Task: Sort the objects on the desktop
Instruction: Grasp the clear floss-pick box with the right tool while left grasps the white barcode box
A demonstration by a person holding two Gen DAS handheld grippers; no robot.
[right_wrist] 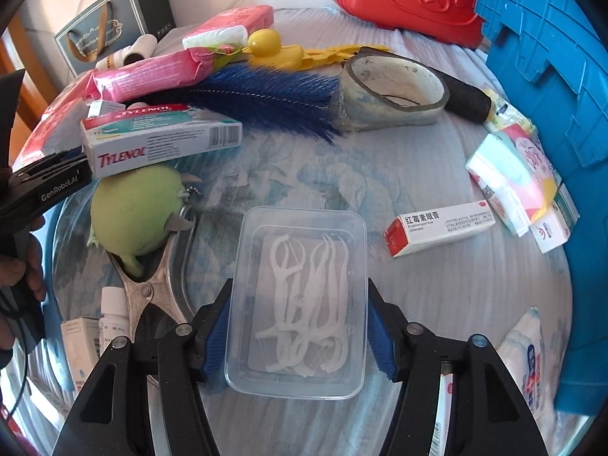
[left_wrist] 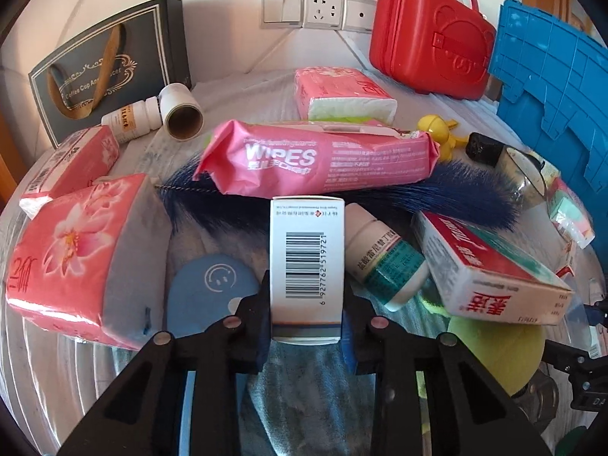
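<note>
I am looking down two hand-held grippers at a cluttered surface covered by a pale blue patterned cloth (right_wrist: 304, 174).

In the left wrist view, my left gripper (left_wrist: 307, 315) sits at six o'clock, its jaws closed tight on a small white box with a barcode (left_wrist: 307, 266), which stands upright between the pads. At twelve o'clock from the box lies a pink wipes pack (left_wrist: 315, 159), resting across a dark blue bristle brush (left_wrist: 456, 197). At nine o'clock is a pink tissue pack with a flower print (left_wrist: 76, 258). At three o'clock lies a white pill bottle with a green label (left_wrist: 387, 258), and beyond it a red and white Tylenol box (left_wrist: 490, 273) resting on a green plush toy (left_wrist: 494, 349). A red case (left_wrist: 429, 34) stands at one o'clock against the wall, with a blue crate (left_wrist: 551, 87) at two o'clock.

In the right wrist view, my right gripper (right_wrist: 298, 330) is at six o'clock, half open, its blue pads pressing both sides of a clear plastic box of white floss picks (right_wrist: 300, 304). At three o'clock lies a red and white ointment box (right_wrist: 440, 228). A roll of tape (right_wrist: 391, 102) sits at one o'clock. At nine o'clock, a hand (right_wrist: 26, 258) holds the other gripper.
</note>
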